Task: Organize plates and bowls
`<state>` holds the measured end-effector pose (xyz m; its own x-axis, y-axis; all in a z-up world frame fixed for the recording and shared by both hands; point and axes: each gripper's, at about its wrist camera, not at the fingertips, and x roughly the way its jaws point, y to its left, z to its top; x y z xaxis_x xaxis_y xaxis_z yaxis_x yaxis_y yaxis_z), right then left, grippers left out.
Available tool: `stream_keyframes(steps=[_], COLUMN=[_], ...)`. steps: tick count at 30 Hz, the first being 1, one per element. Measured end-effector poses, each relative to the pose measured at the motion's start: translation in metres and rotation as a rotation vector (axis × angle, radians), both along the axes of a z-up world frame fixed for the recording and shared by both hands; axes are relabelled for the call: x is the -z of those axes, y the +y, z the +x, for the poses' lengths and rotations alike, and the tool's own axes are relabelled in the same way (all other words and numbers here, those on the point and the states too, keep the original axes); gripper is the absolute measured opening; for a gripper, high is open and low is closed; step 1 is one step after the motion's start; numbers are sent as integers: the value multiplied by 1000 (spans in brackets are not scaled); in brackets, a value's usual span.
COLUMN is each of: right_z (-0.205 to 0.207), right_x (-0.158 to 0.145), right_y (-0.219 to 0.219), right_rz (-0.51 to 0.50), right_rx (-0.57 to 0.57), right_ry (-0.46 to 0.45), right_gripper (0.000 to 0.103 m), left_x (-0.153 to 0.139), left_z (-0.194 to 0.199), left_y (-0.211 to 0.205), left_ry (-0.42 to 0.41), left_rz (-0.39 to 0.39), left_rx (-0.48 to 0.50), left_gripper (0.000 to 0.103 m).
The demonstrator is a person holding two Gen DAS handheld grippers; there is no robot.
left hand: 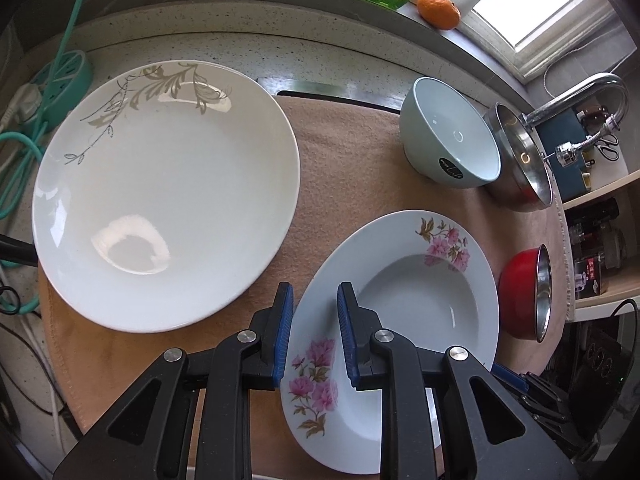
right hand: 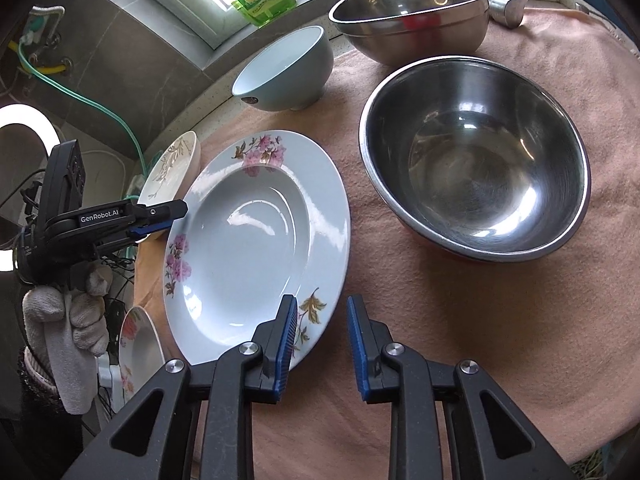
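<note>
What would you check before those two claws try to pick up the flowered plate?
1. Left gripper straddles the flowered plate rim: ok, one finger outside, one over the rim.
2. Right gripper straddles the opposite rim: ok.
3. Pads pressing on the rim: not ok, gaps show on both.
4. Plate empty: ok.
5. Big white plate free to receive it: ok, nothing on it.
6. Steel bowl clear of the right gripper: ok, apart.
</note>
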<state>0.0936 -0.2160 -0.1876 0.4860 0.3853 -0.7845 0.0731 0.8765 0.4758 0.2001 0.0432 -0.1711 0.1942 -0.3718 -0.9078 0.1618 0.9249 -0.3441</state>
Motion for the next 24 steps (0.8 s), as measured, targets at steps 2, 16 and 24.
stream_keyframes(steps=[2, 16, 24], right_z=[1, 4, 7], right_x=[1, 1, 1], right_y=[1, 4, 4], right_rz=[6, -13, -10], right_rx=[-7, -5, 8], right_ry=[4, 18, 42], right_gripper=[23, 19, 19], left_x=[0, 0, -1], left_z=[0, 0, -2], left_y=[2, 0, 0], left_ry=[4, -3, -2], left_rz=[-5, 6, -6], left_rx=[-4, 18, 17], left_gripper=[19, 19, 19])
